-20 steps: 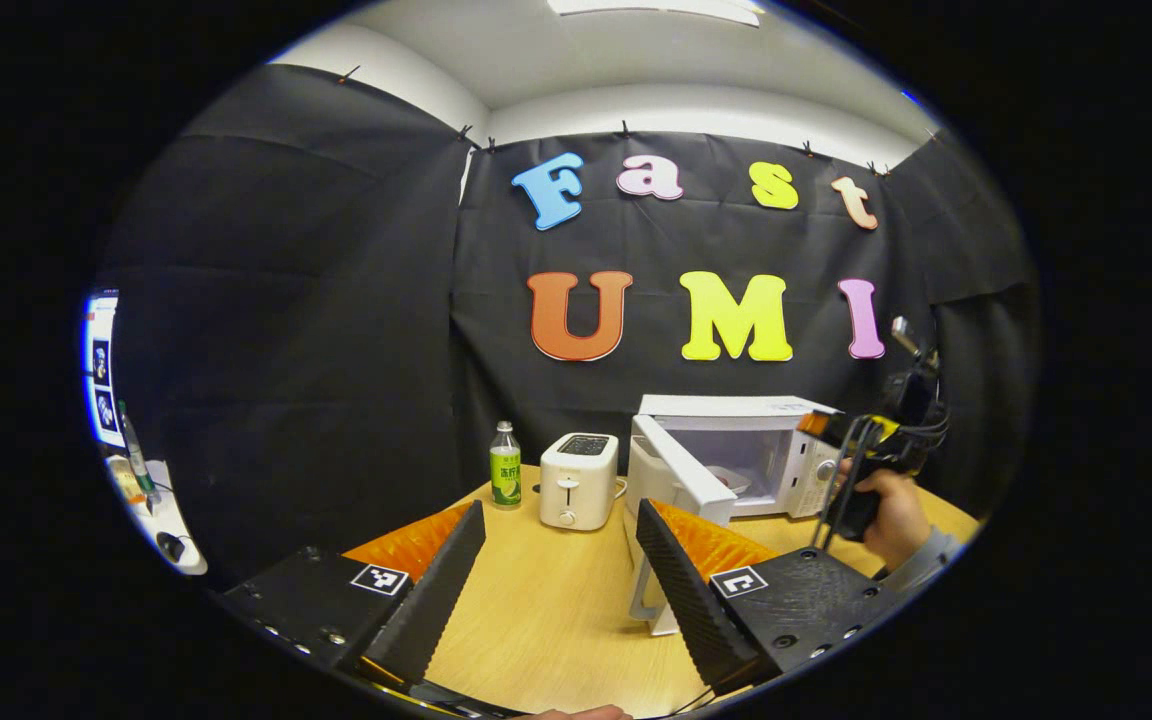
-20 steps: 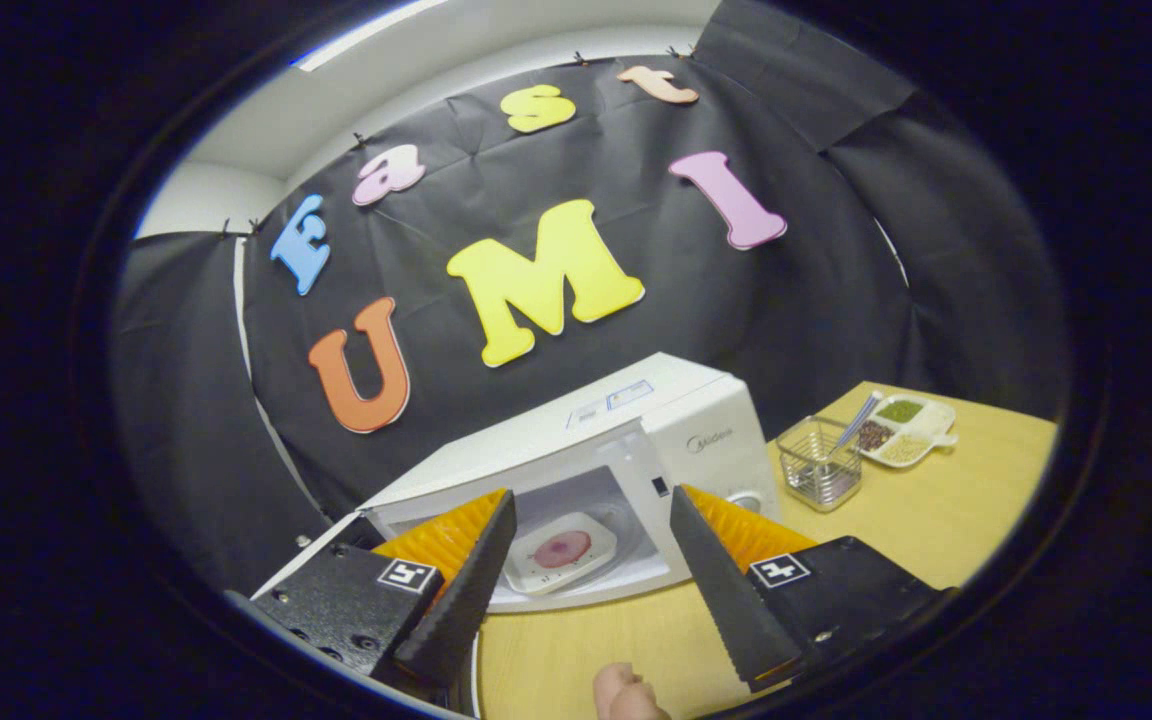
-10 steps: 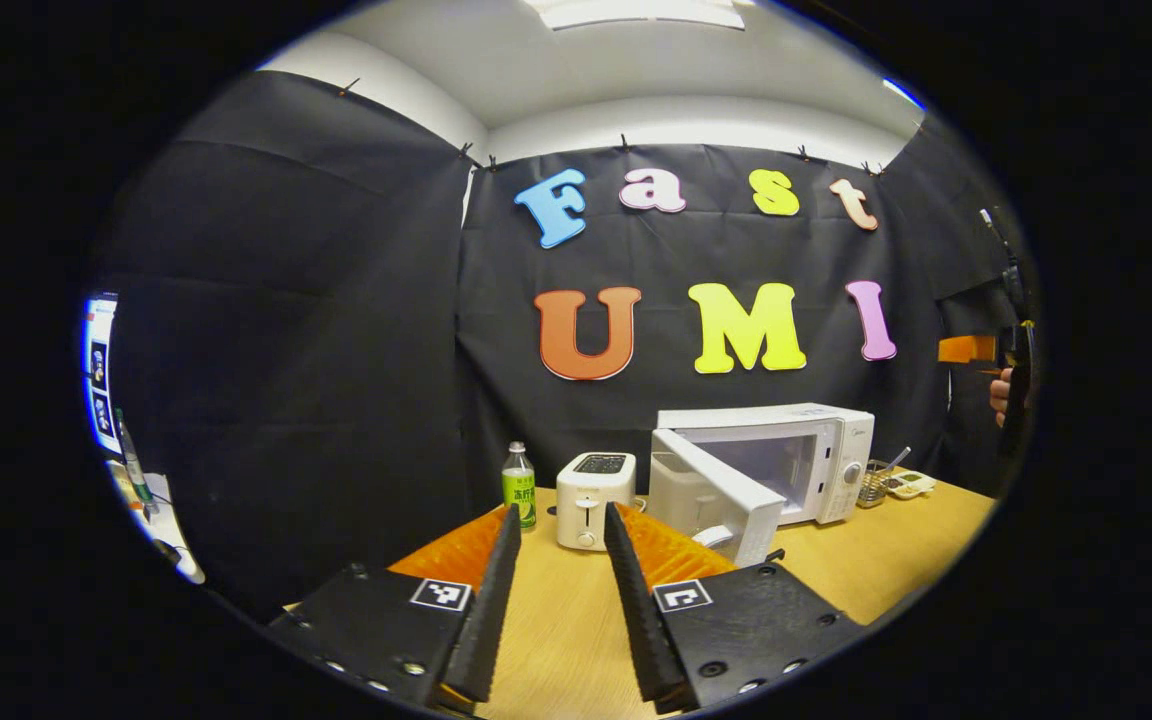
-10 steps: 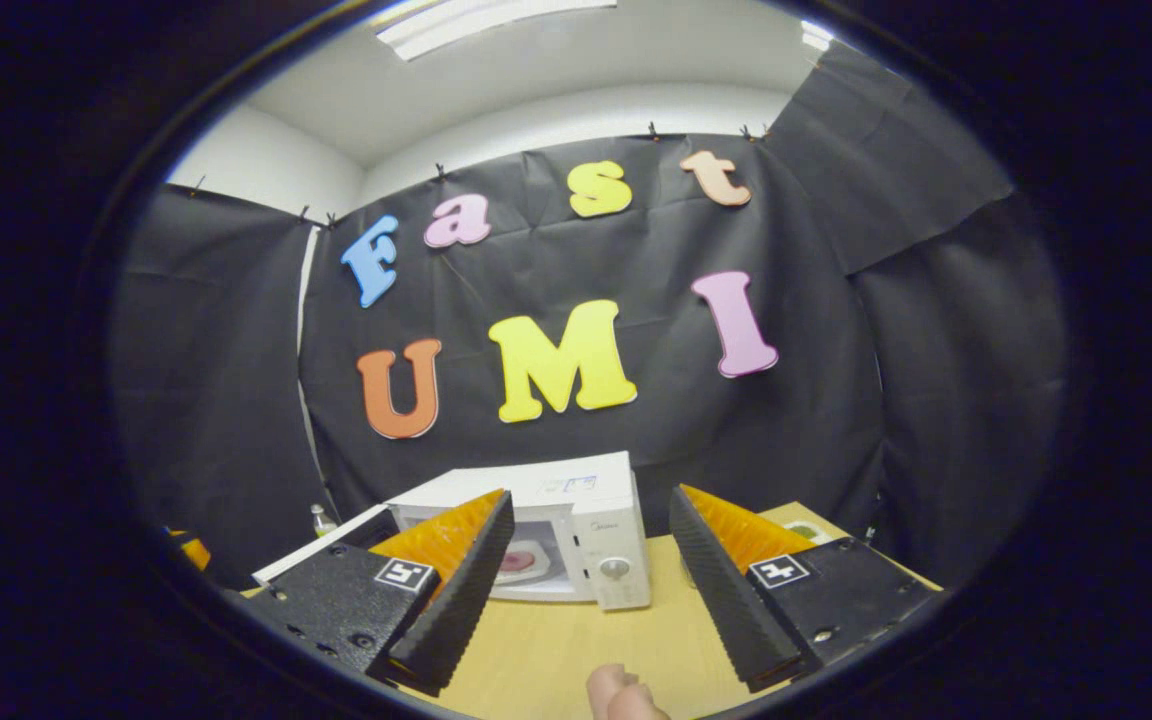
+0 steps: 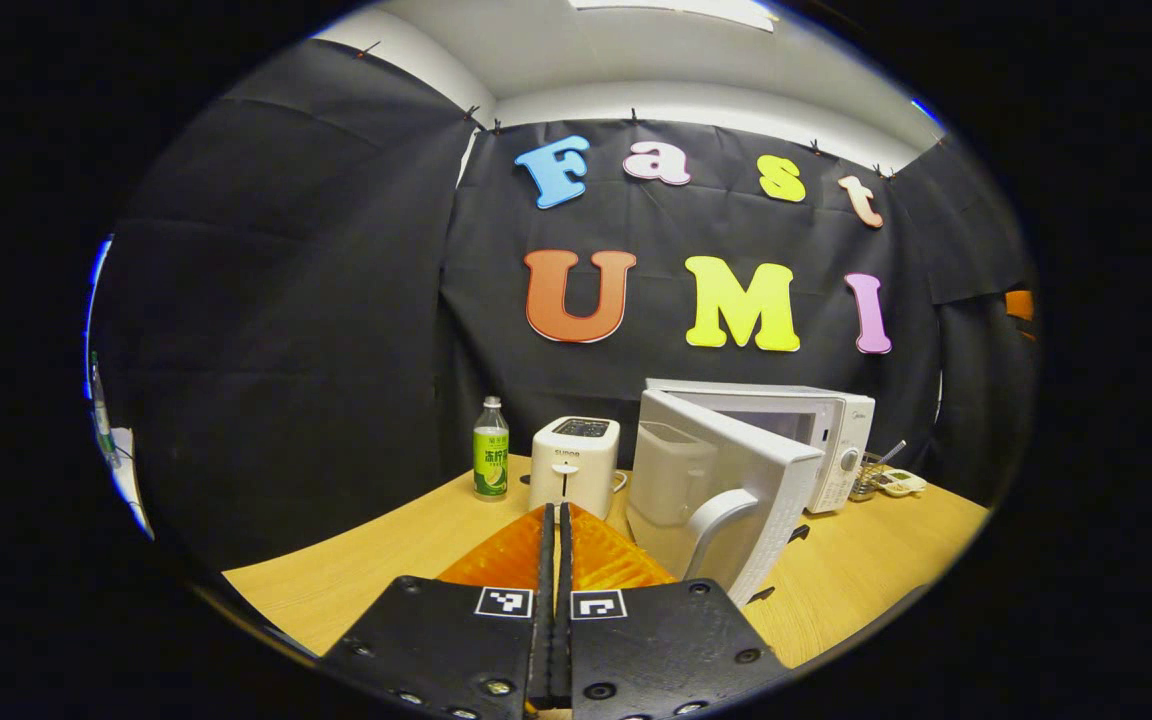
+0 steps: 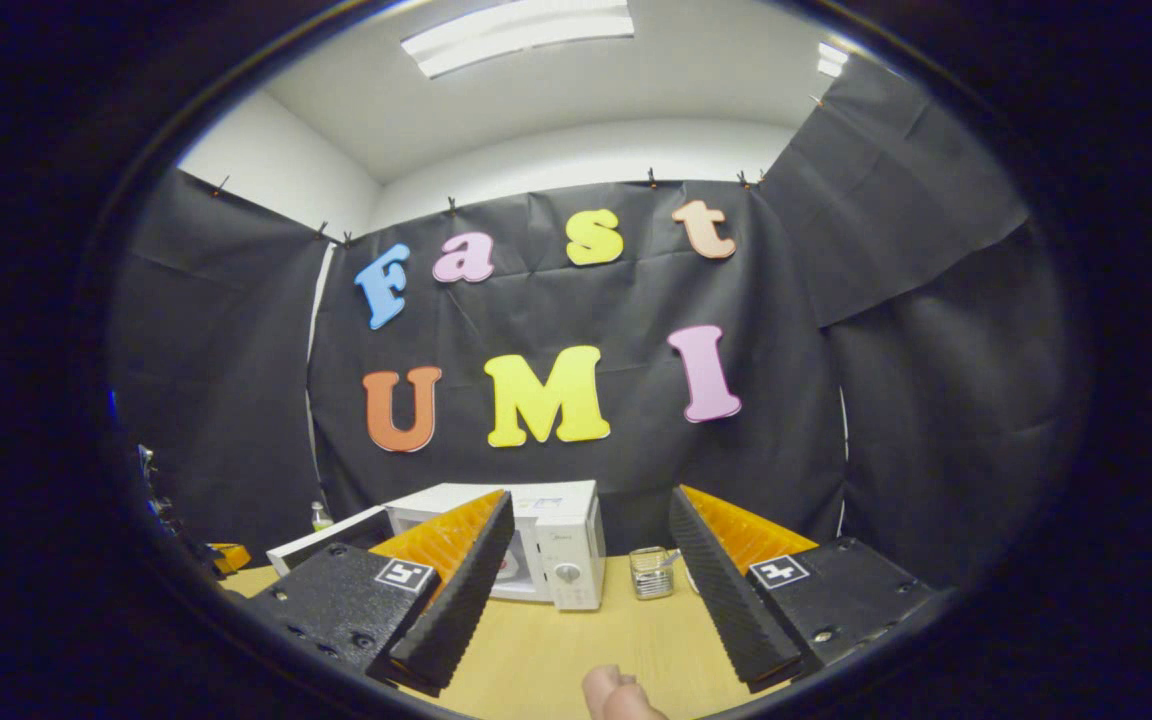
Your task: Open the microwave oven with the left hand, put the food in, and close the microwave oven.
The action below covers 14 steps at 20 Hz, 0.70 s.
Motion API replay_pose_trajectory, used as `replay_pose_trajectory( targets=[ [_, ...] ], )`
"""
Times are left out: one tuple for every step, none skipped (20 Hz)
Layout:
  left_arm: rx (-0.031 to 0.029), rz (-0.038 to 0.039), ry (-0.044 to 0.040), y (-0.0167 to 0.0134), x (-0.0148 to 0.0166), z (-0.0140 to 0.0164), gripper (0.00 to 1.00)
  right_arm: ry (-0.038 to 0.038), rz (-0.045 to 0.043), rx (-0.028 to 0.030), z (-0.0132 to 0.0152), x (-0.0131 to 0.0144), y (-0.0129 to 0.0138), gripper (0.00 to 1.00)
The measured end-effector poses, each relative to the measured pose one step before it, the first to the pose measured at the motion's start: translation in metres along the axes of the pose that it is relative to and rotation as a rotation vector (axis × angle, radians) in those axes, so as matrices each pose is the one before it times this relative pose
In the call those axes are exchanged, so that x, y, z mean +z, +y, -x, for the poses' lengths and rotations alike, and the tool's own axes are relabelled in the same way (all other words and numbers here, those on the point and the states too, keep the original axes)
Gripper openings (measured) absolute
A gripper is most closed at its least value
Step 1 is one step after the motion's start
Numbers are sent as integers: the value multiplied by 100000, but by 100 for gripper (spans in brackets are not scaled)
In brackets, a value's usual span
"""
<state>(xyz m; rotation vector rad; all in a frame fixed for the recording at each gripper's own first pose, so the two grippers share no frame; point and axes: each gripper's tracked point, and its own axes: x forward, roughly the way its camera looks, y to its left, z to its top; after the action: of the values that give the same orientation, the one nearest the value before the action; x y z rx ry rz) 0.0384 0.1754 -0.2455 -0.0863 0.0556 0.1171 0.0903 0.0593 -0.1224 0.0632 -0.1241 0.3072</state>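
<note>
White box-shaped microwave oven [image 5: 816,430] at the back of the wooden table [image 5: 386,560], its door [image 5: 726,480] swung open.

We see the left gripper [image 5: 554,520] pressed together, empty, near the door; the right gripper [image 6: 584,545] is spread wide, well apart from the oven, beside which stands a white toaster [image 5: 574,465].

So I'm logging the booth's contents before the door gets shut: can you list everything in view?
microwave: one, white, back of table, door swung open
toaster: one, white, left of microwave
bottle: one, green label, left of toaster
wire basket: one, metal, right of microwave
sectioned dish: one, white, far right
table: one, light wood
left tongs: shut, empty
right tongs: open, empty
fingertip: bottom edge
</note>
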Motion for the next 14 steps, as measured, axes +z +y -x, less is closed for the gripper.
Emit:
replay_pose_trajectory(
  targets=[
    [-1630,813,760,-637,-425,-635,0,1120,-181,523,486,49,-118,99],
    [-2044,146,558,-1024,-971,-807,0,-238,-359,60,296,345,-309,99],
    [-1158,-751,1511,-505,-676,-559,0,-535,86,-170,18,518,-153,99],
    [-854,-1138,349,-278,-431,183,0,320,915,-633,146,-78,-158,99],
    [-704,-219,555,-366,-254,-324,0,86,749,-615,184,-10,-312,99],
    [-1367,-72,42,-655,-170,139,0,160,452,-140,360,74,-26,99],
    [-1155,284,-332,-473,51,-225,0,33,390,284,263,48,35,99],
    [-1471,547,791,-672,-371,-190,0,536,442,-196,56,-26,-178,99],
    [686,-410,301,-183,-187,-239,0,293,39,-171,263,54,-284,99],
    [-432,-184,295,-140,-30,146,0,374,131,-96,279,-70,-245,99],
    [-1402,408,71,-577,-46,-189,0,196,-623,-1327,210,113,-441,99],
    [-1455,1030,-209,-536,33,-65,0,-435,-469,-414,247,284,-235,99],
    [-1591,539,-401,-794,-21,-273,0,-879,-160,-47,294,429,-90,99],
    [-1244,26,-343,-677,-2,-208,0,-486,-31,-1013,86,301,-201,99]
  ],
)
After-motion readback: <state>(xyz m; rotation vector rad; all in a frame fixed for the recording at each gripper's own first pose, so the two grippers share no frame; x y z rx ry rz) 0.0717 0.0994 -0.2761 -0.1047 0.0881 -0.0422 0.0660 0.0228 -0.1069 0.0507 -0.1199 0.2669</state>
